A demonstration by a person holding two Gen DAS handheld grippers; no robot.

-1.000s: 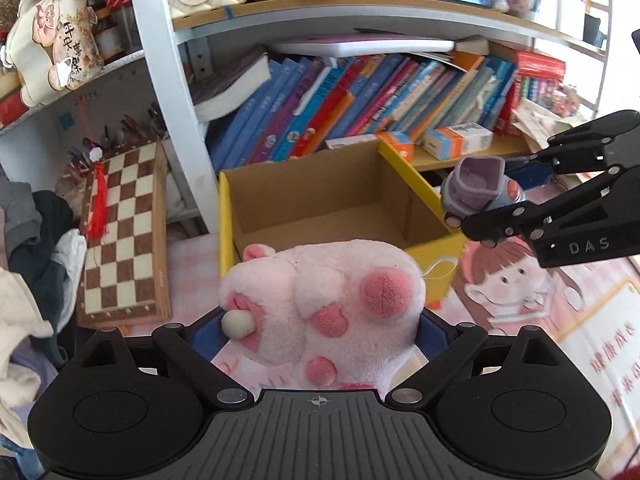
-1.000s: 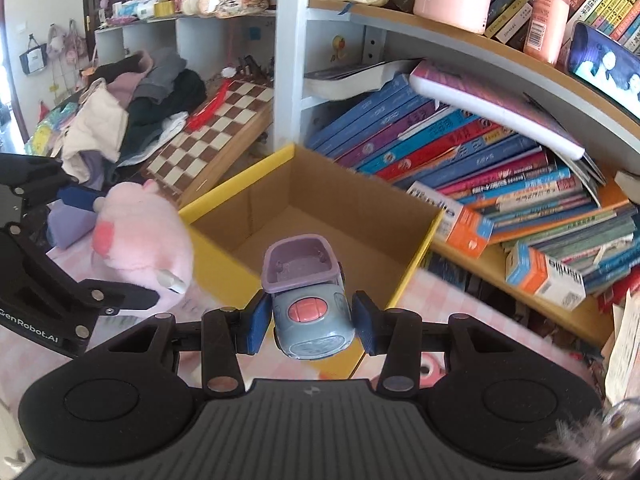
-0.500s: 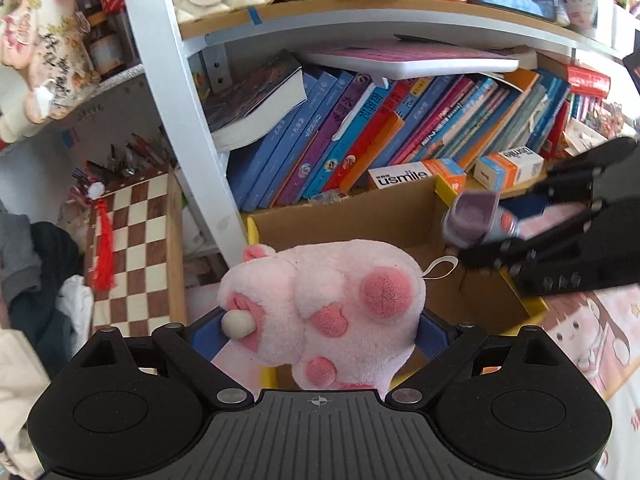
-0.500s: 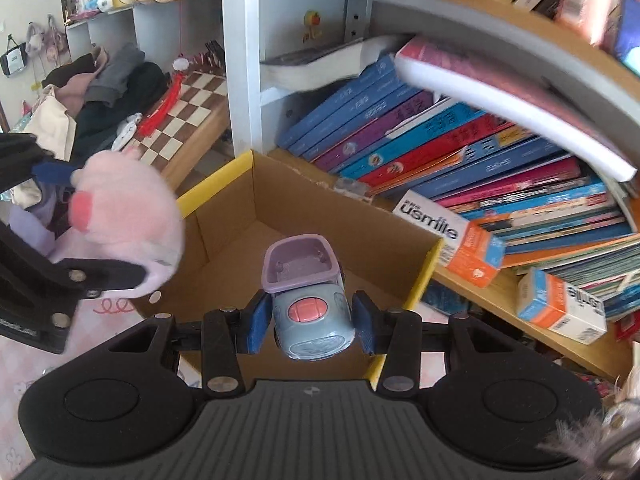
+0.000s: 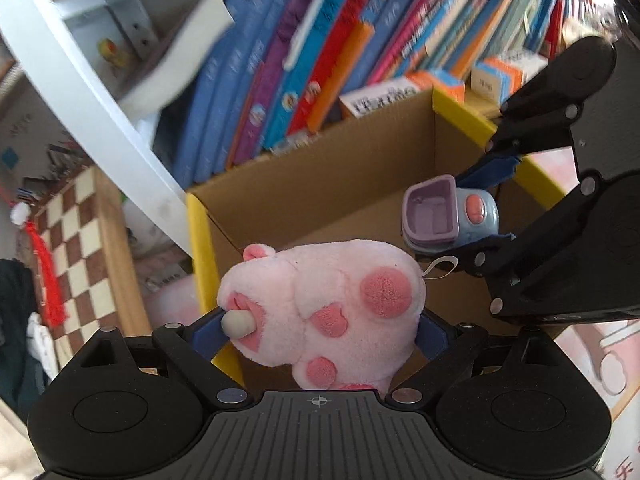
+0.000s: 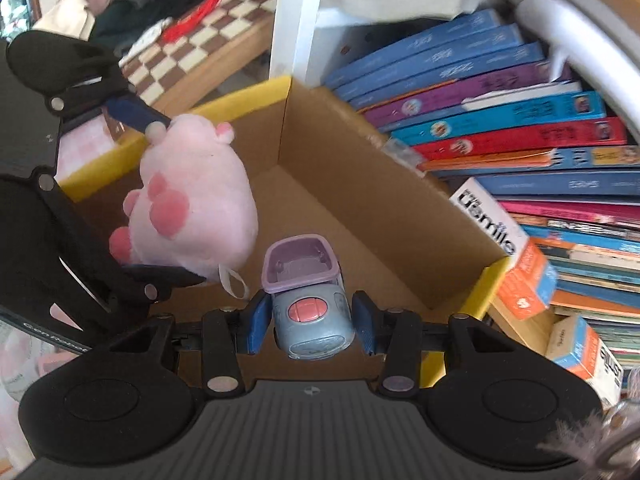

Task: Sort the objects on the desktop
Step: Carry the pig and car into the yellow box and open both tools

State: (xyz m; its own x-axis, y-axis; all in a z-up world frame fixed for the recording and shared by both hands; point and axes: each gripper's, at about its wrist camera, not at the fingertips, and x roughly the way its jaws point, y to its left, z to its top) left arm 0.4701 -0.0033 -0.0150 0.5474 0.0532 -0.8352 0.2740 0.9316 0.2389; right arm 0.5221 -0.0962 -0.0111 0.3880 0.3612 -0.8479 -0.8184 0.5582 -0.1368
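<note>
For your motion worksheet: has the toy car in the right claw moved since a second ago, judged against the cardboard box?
Yes. The toy car has travelled from outside the cardboard box's near yellow rim to above its open inside.

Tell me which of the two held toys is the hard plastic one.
The blue-grey toy car with a lilac cab, between the right gripper's jaws. The other, in the left gripper, is a soft pink plush.
</note>
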